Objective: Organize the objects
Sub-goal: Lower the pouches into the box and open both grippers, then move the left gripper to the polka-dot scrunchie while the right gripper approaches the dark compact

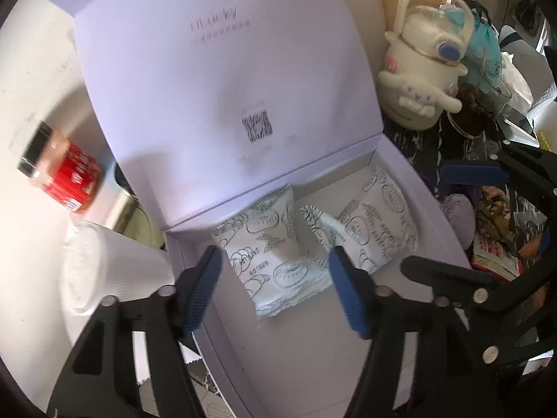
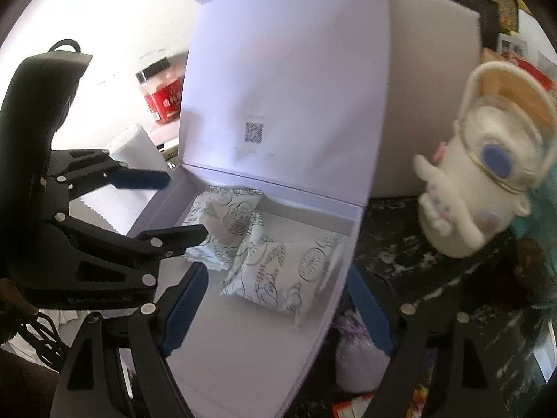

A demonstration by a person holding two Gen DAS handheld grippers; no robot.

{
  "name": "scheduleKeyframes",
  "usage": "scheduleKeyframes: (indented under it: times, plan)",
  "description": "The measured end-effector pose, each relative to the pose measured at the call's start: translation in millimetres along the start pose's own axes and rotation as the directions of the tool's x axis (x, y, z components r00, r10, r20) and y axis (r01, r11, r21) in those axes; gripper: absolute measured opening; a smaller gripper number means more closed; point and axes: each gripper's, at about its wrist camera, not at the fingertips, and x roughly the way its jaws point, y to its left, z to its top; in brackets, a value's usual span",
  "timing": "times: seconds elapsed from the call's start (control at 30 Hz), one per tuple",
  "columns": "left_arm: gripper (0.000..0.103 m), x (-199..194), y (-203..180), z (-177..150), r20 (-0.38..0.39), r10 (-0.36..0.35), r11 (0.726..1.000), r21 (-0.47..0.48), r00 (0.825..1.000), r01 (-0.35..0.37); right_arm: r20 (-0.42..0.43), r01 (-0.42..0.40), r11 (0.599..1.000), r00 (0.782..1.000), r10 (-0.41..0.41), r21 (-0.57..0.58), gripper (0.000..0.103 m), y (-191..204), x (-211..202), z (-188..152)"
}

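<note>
Below us, we see a pale lilac cardboard gift box (image 1: 306, 365) lying open on the cluttered table, its hinged lid (image 1: 222, 80) standing up behind the tray with a small square code printed on its inner face. Two white crinkly sachets printed with dark line drawings lie side by side in the far end of the tray: the left sachet (image 1: 275, 261) and the right sachet (image 1: 379, 223), which touch or overlap where they meet.

Our left gripper (image 1: 276, 291) hangs over the tray with its blue-padded jaws spread apart on either side of the left sachet; the pads do not press on it, and nothing is held. Our right gripper (image 2: 275, 308) also stands wide, its left pad inside the tray and its right pad outside the box's right wall, gripping nothing.

Left of the box stand a clear jar with a red label and black cap (image 1: 62, 170) and a white paper roll (image 1: 90, 268). On the right stands a cream cartoon-dog water bottle with a loop handle (image 1: 421, 66).
</note>
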Motion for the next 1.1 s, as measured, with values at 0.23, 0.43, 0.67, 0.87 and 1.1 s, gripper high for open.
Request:
scheduleKeyframes:
  times: [0.23, 0.43, 0.67, 0.87, 1.1]
  plan:
    - [0.067, -38, -15, 8, 0.043, -0.004, 0.999, -0.045, 0.999, 0.006, 0.029, 0.038, 0.999, 0.999, -0.039, 0.021, 0.083, -9, -42, -6]
    - [0.067, -85, -22, 5, 0.081, -0.031, 0.997, -0.069, 0.996, 0.036, 0.05, 0.055, 0.998, 0.997, -0.057, 0.041, 0.083, -21, -82, -15]
    - [0.067, -125, -54, 3, 0.123, -0.043, 0.997, -0.058, 0.991, 0.051, 0.072, 0.084, 0.996, 0.994, -0.086, 0.036, 0.083, -28, -123, -31]
    - [0.067, -153, -82, 1, 0.146, -0.055, 0.996, -0.061, 0.988, 0.064, 0.091, 0.097, 0.995, 0.991, -0.1, 0.037, 0.083, -35, -152, -46]
    - [0.069, -168, -112, -4, 0.154, -0.051, 0.996, -0.069, 0.987, 0.062, 0.085, 0.091, 0.995, 0.992, -0.095, 0.045, 0.083, -51, -170, -65]
